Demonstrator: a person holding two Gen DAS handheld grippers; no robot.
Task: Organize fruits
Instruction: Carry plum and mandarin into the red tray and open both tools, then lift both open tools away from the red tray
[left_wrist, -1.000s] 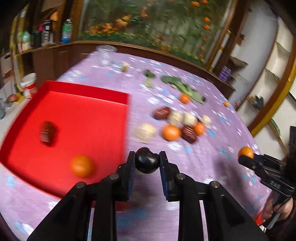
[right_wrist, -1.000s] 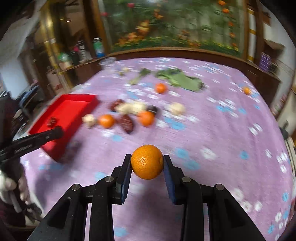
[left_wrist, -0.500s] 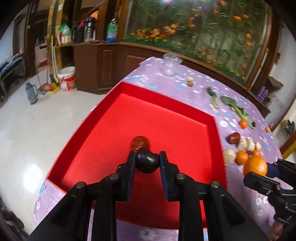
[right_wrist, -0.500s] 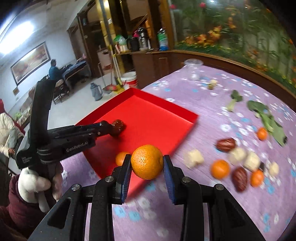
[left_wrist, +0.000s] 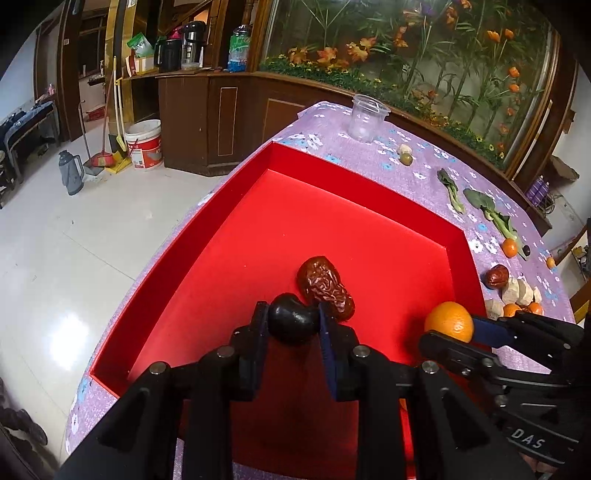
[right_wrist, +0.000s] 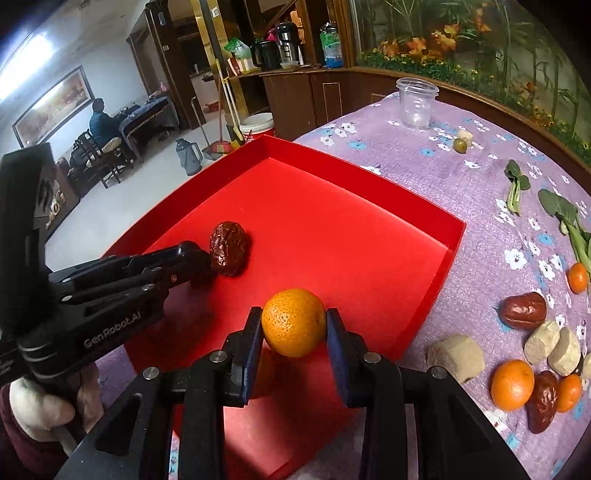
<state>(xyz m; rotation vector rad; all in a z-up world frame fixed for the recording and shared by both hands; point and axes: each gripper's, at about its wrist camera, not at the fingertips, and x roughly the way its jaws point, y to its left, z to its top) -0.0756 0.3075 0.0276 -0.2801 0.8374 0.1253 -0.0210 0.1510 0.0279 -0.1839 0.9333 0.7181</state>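
Our left claw (left_wrist: 293, 324) grips a dark fruit (left_wrist: 291, 322), perhaps a plum, just beside the date (left_wrist: 325, 287) in the red tray (left_wrist: 369, 236); our right claw (right_wrist: 294, 325) clamps an orange (right_wrist: 293, 322) above the tray. We should lower both close to the floor, then release gently so neither rolls.

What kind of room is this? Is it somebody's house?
Probably a big living or dining room in a home. A table with a flowered purple cloth stands beside a glass case of plants, thermos flasks sit on a wooden counter, and a mop bucket stands on the tiled floor.

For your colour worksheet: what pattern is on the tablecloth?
Purple tablecloth with white and blue flowers; right wrist view.
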